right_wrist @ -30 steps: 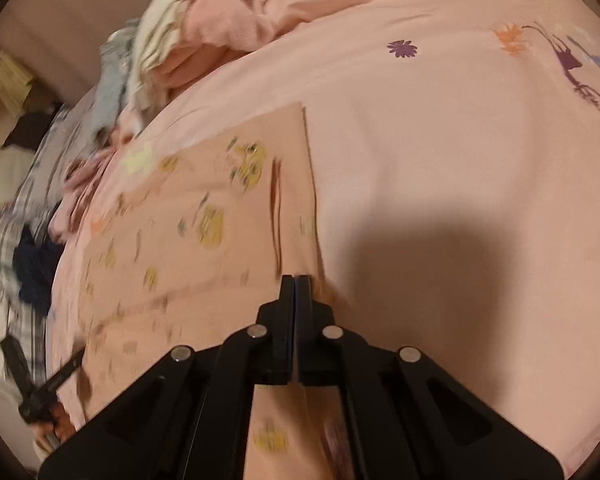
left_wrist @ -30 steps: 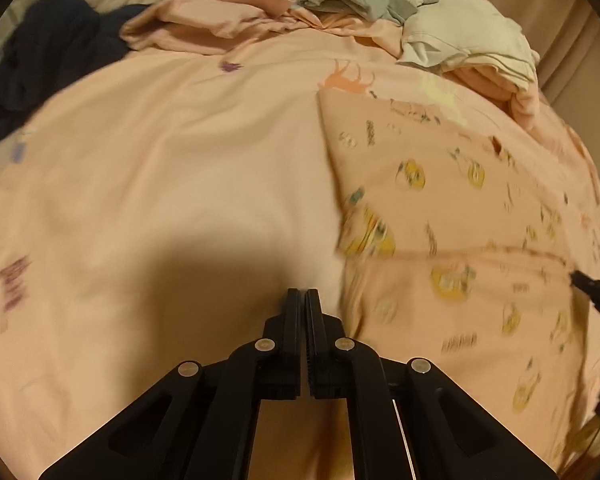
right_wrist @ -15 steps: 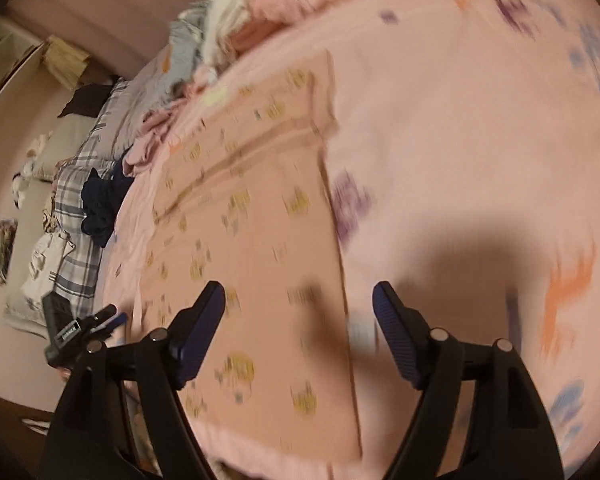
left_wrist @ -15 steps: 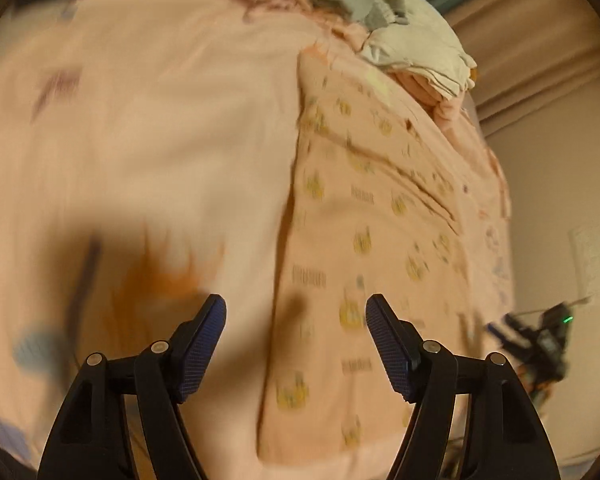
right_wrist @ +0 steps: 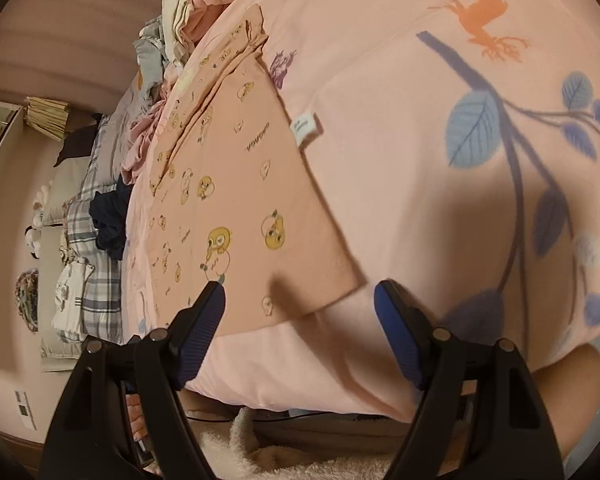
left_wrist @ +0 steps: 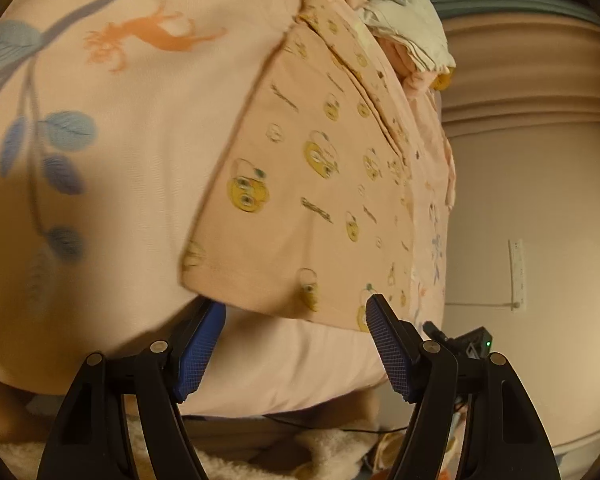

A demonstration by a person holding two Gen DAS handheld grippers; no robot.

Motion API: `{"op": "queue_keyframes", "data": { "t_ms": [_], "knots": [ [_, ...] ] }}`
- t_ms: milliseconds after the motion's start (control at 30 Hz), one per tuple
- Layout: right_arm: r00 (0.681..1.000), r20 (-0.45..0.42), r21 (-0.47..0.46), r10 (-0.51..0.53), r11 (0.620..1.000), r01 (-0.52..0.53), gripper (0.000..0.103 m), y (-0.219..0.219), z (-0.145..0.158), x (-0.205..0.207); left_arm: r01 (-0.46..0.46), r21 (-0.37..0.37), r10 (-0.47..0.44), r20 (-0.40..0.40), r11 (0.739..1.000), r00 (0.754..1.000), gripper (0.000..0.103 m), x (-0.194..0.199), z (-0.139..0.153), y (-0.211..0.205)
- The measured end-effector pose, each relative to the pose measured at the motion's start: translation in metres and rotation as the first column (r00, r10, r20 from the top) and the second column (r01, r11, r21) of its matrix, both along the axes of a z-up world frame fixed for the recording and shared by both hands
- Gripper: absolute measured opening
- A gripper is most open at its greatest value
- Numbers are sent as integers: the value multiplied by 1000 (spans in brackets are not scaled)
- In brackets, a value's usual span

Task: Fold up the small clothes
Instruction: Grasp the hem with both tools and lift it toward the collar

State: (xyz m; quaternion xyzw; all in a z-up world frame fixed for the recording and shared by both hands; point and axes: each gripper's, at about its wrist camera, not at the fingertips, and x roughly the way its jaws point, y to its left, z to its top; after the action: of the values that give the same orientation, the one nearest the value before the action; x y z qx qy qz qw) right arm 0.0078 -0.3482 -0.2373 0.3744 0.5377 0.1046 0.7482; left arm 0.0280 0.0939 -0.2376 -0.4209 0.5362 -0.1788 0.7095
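Your left gripper (left_wrist: 292,312) stood with its jaws wide apart, and nothing was between them. They had just been opening in the last second. Its blue pads (left_wrist: 384,344) sat at the lower part of the left wrist frame, just at the near hem of the pink printed garment (left_wrist: 312,184), but they did not press on it.

Your right gripper (right_wrist: 298,292) was also spread wide and held nothing, and its jaws too had just been opening. In the right wrist frame its left pad lay over the lower edge of the garment, and the right pad was beside the garment's corner, over the pink bedsheet (right_wrist: 400,120).

The garment lay flat on the bedsheet, in the centre of both frames, with yellow cartoon figures on it and a small white label (right_wrist: 306,128) at its right edge. A pile of other clothes (left_wrist: 404,28) was at the top of the left wrist frame, behind the garment.
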Motion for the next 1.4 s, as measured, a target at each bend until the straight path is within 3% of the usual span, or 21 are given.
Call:
{"op": "queue_keyframes", "data": {
  "t_ms": [100,300,433,467,633,700,767,800,933,1067,1200,1333,1400],
  "knots": [
    [1000,11,-23,-7,1000,7,78,14,1,3,1,-10,-1,8,1000,1000,71,7,-3,-12],
    [999,41,33,-5,999,4,78,34,-3,22,-14,5,14,49,1000,999,71,17,-1,-25],
    [998,37,111,-41,993,36,67,36,-7,27,-30,12,29,44,999,999,69,25,-3,-26],
    [998,36,113,-48,993,43,61,36,-6,27,-42,14,41,42,999,998,65,24,-4,-24],
    [998,33,39,-52,998,51,30,31,-11,24,-94,75,93,12,993,996,18,23,-15,-12],
    [997,42,35,-60,998,59,24,28,-16,23,-95,102,95,14,990,995,10,23,-19,-11],
    [997,45,1,-61,998,61,6,28,-18,23,-97,141,94,27,985,995,7,22,-18,-13],
    [997,44,-38,-57,998,59,3,28,-19,24,-97,153,94,31,983,995,7,22,-17,-14],
    [997,73,-134,-21,991,31,1,35,-16,27,-74,280,51,88,957,995,6,22,-8,-28],
    [993,116,-225,22,974,5,3,43,-12,28,-60,348,19,121,936,992,5,20,-3,-36],
    [985,172,-168,12,986,17,4,33,-10,27,-58,334,20,116,941,993,4,24,1,-33],
    [970,242,-101,1,995,24,4,27,9,35,-47,364,-15,166,930,986,3,39,18,-36],
    [958,288,-92,10,996,18,4,28,24,41,-67,339,-2,199,938,980,3,47,27,-35]
  ]
}}
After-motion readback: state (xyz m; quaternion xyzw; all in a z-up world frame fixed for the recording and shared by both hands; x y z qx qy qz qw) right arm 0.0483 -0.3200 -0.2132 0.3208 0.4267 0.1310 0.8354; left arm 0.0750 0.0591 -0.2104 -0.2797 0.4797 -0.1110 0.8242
